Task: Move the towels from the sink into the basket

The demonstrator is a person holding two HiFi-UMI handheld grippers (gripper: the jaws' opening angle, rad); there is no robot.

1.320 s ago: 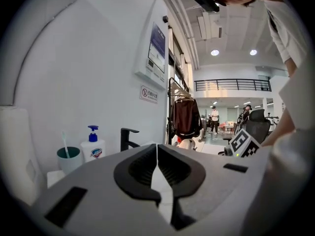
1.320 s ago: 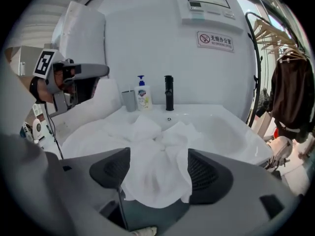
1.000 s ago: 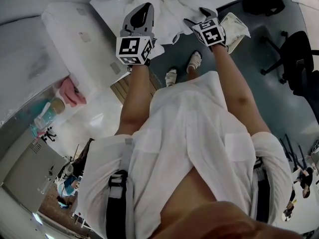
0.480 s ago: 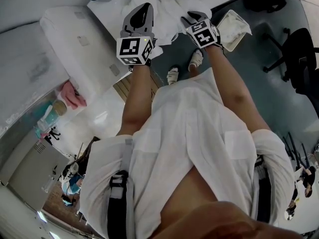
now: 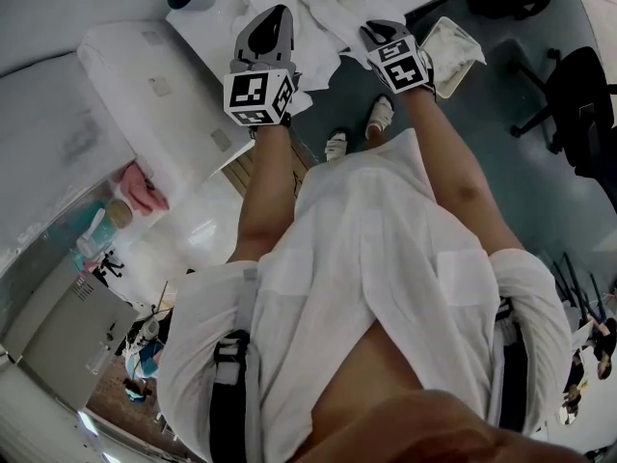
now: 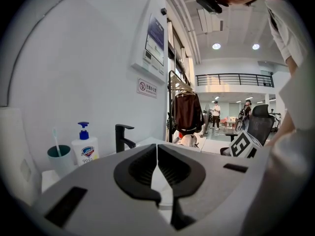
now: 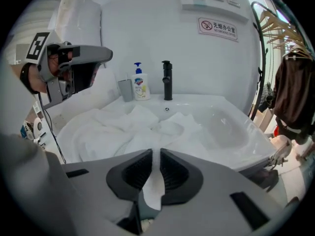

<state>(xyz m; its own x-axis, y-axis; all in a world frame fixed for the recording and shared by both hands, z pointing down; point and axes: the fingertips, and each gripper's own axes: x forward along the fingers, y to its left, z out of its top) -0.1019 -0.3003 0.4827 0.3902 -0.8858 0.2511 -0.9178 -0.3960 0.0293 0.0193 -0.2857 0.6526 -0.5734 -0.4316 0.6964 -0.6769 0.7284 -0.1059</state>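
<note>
White towels (image 7: 123, 127) lie heaped in the white sink (image 7: 231, 132); in the head view the towels (image 5: 323, 3) spill over the counter's edge. My right gripper (image 7: 153, 154) is over the sink's front rim. Its jaws are closing, and a fold of white towel (image 7: 153, 183) is pinched between the pads. My left gripper (image 6: 157, 147) hangs shut and empty to the left, above the counter. From the head, the left gripper (image 5: 267, 27) and the right gripper (image 5: 382, 35) are side by side. A white basket (image 5: 453, 54) stands on the floor to the right.
A black faucet (image 7: 167, 80), a soap bottle (image 7: 141, 82) and a cup (image 7: 125, 90) stand at the sink's back wall. A dark garment (image 7: 295, 97) hangs on a rack to the right. Office chairs (image 5: 578, 95) stand beyond the basket.
The right gripper's jaws, spread wide a second ago, have drawn together at the towels' edge. The left gripper has held its place.
</note>
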